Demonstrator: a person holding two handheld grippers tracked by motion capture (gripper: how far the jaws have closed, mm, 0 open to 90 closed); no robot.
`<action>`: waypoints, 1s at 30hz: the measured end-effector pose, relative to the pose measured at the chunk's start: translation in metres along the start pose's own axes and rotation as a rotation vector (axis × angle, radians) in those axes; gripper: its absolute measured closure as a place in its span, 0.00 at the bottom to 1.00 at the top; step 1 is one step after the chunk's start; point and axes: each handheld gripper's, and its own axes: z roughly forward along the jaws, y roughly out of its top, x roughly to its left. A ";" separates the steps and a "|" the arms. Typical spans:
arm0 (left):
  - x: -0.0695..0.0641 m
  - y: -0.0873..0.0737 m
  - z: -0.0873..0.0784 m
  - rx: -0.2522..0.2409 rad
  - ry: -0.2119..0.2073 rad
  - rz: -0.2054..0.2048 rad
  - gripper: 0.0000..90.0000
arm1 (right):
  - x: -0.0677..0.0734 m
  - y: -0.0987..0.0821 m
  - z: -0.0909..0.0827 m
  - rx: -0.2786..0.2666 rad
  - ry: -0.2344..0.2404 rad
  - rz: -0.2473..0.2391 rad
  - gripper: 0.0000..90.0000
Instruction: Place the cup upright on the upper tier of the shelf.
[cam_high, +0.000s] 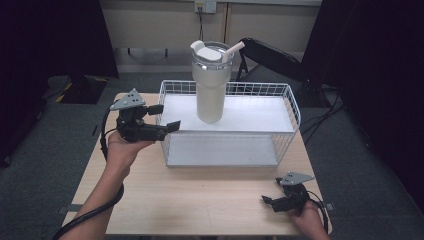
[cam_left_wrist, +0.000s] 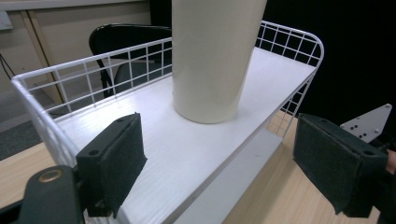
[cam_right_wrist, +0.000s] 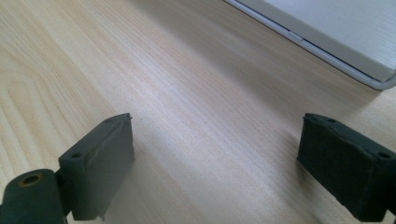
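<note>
We judge this an approach; our left gripper (cam_high: 162, 117) hangs at the left end of the white wire rack (cam_high: 291, 107), aimed at the cream tumbler (cam_high: 210, 95), which stands upright on the rack's upper shelf (cam_high: 255, 117), lid and straw on; the jaws gape wide, grasping nothing; next we'd advance until the pads flank the tumbler's body, then close; our right gripper (cam_high: 272, 201) rests low over the wooden table (cam_high: 200, 200), spread wide, empty.
</note>
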 end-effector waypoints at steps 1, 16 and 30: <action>0.000 -0.001 -0.002 -0.005 0.002 -0.002 0.18 | 0.000 0.000 0.000 0.000 0.000 0.000 0.11; 0.005 -0.030 -0.025 0.007 0.022 -0.023 0.18 | 0.000 0.000 0.000 0.000 0.000 0.000 0.11; 0.010 -0.072 -0.031 0.021 0.038 -0.058 0.18 | 0.000 0.000 0.000 0.000 0.000 0.000 0.11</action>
